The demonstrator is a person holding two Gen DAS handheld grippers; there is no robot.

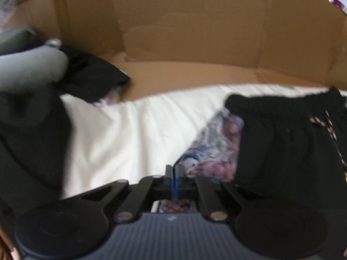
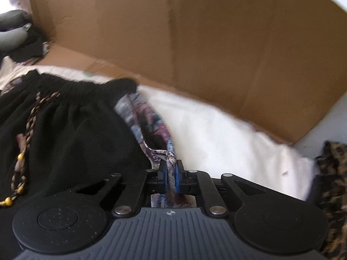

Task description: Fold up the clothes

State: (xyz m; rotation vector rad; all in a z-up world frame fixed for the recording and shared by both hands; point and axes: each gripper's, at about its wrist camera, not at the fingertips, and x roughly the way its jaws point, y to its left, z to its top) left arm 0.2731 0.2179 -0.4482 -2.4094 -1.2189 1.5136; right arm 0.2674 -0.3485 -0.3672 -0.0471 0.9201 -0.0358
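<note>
A black garment with a gathered elastic waistband lies on white bedding, at the right of the left wrist view. It fills the left of the right wrist view, where a braided, beaded drawstring runs down it. A purple-blue patterned cloth sticks out from under its edges. My left gripper is shut, and a thin edge of that cloth runs into its pads. My right gripper is shut on a twisted strip of the patterned cloth.
A brown cardboard wall stands along the far side of the white bedding. Dark clothes and a grey item pile up at the left. A leopard-print cloth lies at the far right.
</note>
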